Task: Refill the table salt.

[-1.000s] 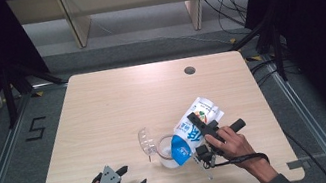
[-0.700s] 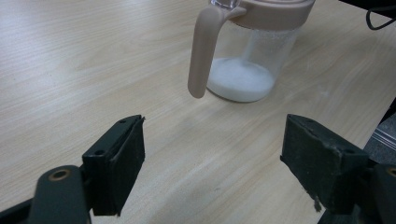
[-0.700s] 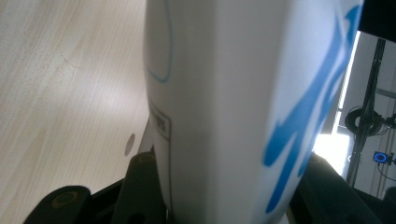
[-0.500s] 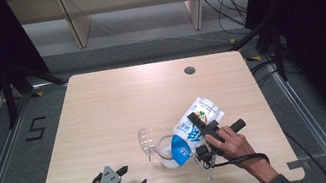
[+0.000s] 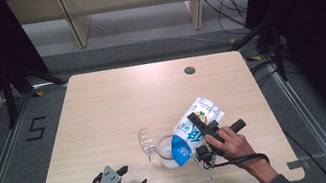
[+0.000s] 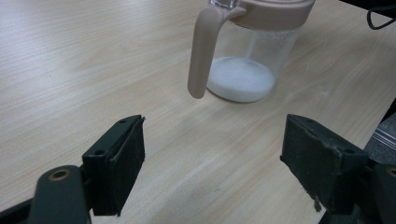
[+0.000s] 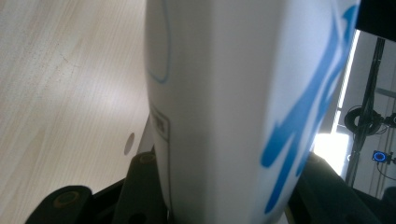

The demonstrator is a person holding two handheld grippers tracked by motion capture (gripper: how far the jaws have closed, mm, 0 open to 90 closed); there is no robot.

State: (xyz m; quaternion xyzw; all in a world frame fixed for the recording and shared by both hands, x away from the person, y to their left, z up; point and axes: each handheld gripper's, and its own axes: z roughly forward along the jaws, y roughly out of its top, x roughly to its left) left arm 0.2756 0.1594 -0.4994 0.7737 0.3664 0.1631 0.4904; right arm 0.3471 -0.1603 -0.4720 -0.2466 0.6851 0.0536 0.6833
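A white and blue bag (image 5: 203, 108) hangs tilted at the table's front right, its blue lower end over a clear jar (image 5: 165, 158). My right gripper (image 5: 204, 132) is shut on the bag's middle. In the right gripper view the bag (image 7: 233, 102) stands close up between the two black jaws. The jar (image 6: 243, 70) has a pink rim and a pink handle (image 6: 201, 51), and white powder lies in its bottom. A clear flap (image 5: 147, 141) sticks up at the jar's left. My left gripper (image 5: 134, 176) rests open near the front edge, left of the jar, with nothing between its pads (image 6: 123, 163).
The light wooden table (image 5: 117, 104) has a round hole (image 5: 190, 70) near its back right. Shelf legs and cables stand on the floor behind it. A black stand (image 5: 10, 88) is off the left side.
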